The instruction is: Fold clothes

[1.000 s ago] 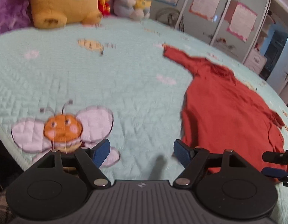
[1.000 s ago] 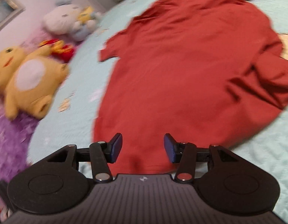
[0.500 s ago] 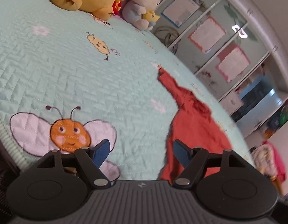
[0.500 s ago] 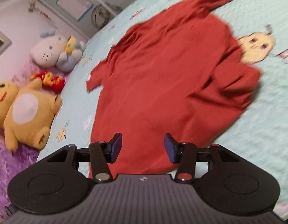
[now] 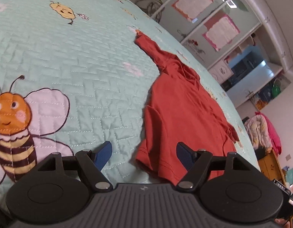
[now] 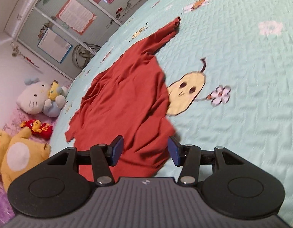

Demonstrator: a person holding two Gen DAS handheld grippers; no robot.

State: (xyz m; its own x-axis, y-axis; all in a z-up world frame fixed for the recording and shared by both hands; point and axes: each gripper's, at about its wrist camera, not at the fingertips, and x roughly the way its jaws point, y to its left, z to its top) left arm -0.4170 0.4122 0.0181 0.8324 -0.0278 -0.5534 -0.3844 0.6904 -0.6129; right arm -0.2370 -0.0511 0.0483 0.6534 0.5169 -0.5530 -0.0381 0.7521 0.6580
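Note:
A rust-red long-sleeved top (image 5: 182,112) lies spread and rumpled on a pale green quilted bedspread (image 5: 70,57), one sleeve stretched toward the far edge. My left gripper (image 5: 143,154) hovers open over the top's near hem corner, blue pads apart, nothing between them. In the right wrist view the same top (image 6: 123,102) runs from the near edge to a far sleeve. My right gripper (image 6: 145,150) stands open just above the other near edge of the garment, with cloth below the gap but not pinched.
Plush toys (image 6: 40,98) and a yellow bear (image 6: 15,152) sit at the bed's head on purple fabric. Glass cabinet doors (image 5: 203,19) with pinned papers stand beyond the bed. A pile of clothes (image 5: 262,131) lies past the bed's edge. Cartoon bee (image 5: 11,125) patches mark the quilt.
Both views have rolled and swung. The left gripper came closer to the top's hem corner. The right gripper slid sideways along the top toward its edge, so more bedspread shows.

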